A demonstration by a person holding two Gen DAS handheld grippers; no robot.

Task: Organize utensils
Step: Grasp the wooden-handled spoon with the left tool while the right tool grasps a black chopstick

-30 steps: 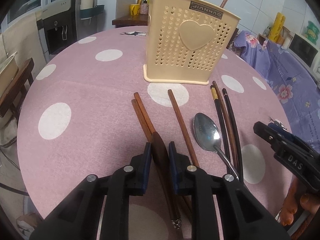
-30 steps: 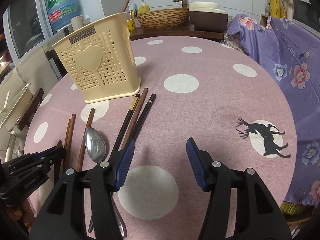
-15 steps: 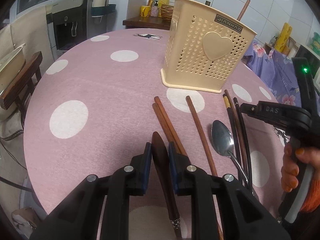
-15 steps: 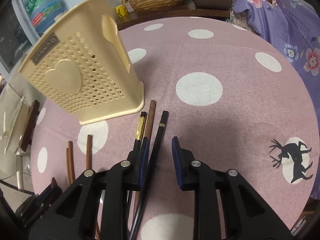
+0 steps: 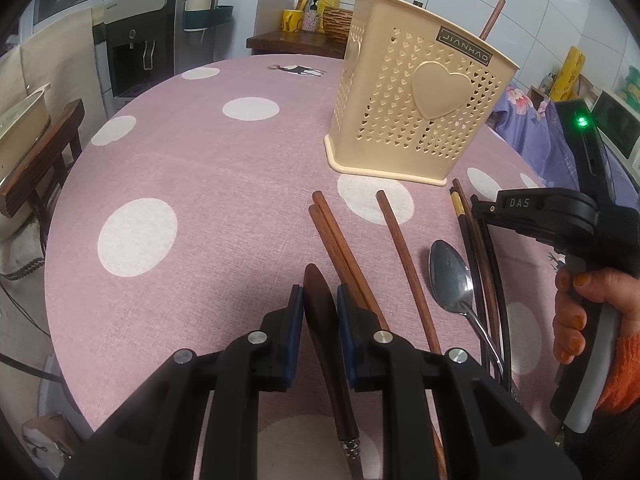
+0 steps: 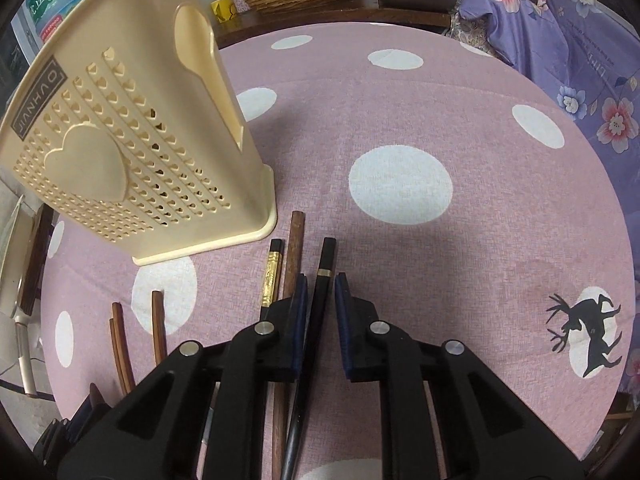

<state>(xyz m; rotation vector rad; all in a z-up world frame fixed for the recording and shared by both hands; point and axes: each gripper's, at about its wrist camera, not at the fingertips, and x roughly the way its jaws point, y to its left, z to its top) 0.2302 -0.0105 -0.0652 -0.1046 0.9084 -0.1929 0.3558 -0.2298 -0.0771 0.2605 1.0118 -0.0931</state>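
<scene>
My left gripper [image 5: 319, 294] is shut on a dark wooden spoon [image 5: 322, 316] and holds it above the pink dotted table [image 5: 200, 168]. The cream utensil holder [image 5: 416, 110] stands ahead, one brown stick in it. Brown chopsticks [image 5: 344, 256], a lone brown chopstick [image 5: 404, 256] and a metal spoon [image 5: 450, 276] lie on the table. My right gripper [image 6: 321, 284] is low over the table, its jaws close around a black chopstick [image 6: 320, 304] with a small gap on the right side. A gold-banded black chopstick [image 6: 271, 276] and a brown one [image 6: 293, 252] lie just left of it.
The holder [image 6: 120, 148] stands at the left of the right wrist view. A water dispenser [image 5: 140, 40], a wooden side table with a basket [image 5: 312, 36] and a purple floral cloth [image 6: 580, 40] surround the table. The right gripper's body [image 5: 560, 216] shows in the left view.
My left gripper lifted the wooden spoon and drew back a little. My right gripper moved forward and down over the black chopstick, and its jaws closed from wide open to nearly shut.
</scene>
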